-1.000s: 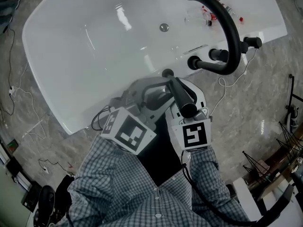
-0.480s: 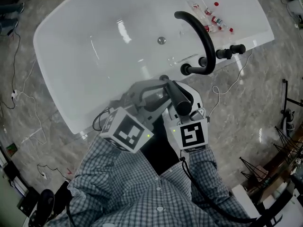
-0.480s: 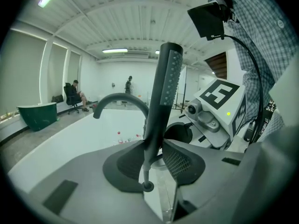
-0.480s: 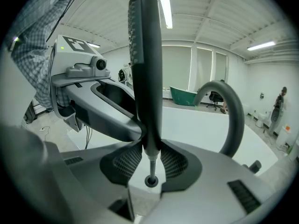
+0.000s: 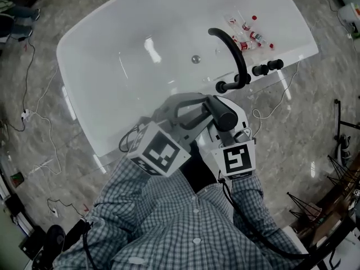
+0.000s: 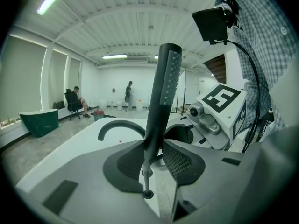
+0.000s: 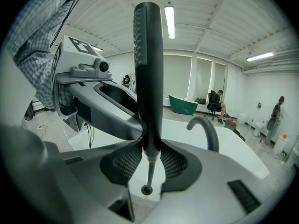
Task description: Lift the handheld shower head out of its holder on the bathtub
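Clamped by left gripper and right gripper, the shower head has risen farther above the bathtub, evidently free.

The person wears a buttoned shirt in a small blue-grey and white check, long-sleeved. The left hand-held gripper and the right hand-held gripper have pale grey moulded bodies and dark, mesh-textured jaw pads. Each carries a white cube with black square markers: the left cube and the right cube. A black cable trails from the right one toward 5 o'clock.
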The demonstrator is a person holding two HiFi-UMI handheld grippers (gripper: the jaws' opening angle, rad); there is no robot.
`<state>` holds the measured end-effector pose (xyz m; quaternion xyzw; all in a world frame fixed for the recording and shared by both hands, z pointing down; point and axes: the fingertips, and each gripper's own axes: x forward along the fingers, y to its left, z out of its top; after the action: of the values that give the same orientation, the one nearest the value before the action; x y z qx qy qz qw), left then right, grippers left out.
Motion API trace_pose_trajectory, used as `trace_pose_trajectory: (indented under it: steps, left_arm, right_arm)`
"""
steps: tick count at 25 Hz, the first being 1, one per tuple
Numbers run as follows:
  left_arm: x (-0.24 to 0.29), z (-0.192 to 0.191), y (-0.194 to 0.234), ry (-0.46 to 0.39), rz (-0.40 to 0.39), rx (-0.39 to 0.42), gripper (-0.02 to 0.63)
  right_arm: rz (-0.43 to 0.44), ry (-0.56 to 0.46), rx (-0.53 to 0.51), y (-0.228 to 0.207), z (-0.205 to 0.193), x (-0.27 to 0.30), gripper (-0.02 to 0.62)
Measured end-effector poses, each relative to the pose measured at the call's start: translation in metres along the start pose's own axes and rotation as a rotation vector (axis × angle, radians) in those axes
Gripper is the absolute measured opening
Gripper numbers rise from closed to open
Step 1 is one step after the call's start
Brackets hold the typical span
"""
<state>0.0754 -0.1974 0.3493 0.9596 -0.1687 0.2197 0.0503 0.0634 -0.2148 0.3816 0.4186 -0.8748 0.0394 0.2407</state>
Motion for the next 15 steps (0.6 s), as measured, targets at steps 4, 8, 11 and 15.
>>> trace_pose_trajectory:
  steps: [4, 8, 11, 15]
  left_arm:
    - [-0.013, 0.027, -0.002, -0.018, 0.012, 0.023, 0.107]
    - [-0.025, 0.048, -0.004, -0.036, 0.019, 0.042, 0.107]
    - [-0.033, 0.06, -0.002, -0.044, 0.029, 0.058, 0.106]
    - [-0.042, 0.081, -0.004, -0.073, 0.035, 0.074, 0.107]
  right_arm:
    - [-0.018, -0.035, -0.007, -0.004, 0.027, -0.014, 0.121]
    - [-0.038, -0.068, -0.02, -0.006, 0.049, -0.025, 0.121]
    - [-0.058, -0.082, 0.005, -0.008, 0.064, -0.03, 0.121]
    - [-0.061, -0.12, -0.041, -0.01, 0.083, -0.04, 0.121]
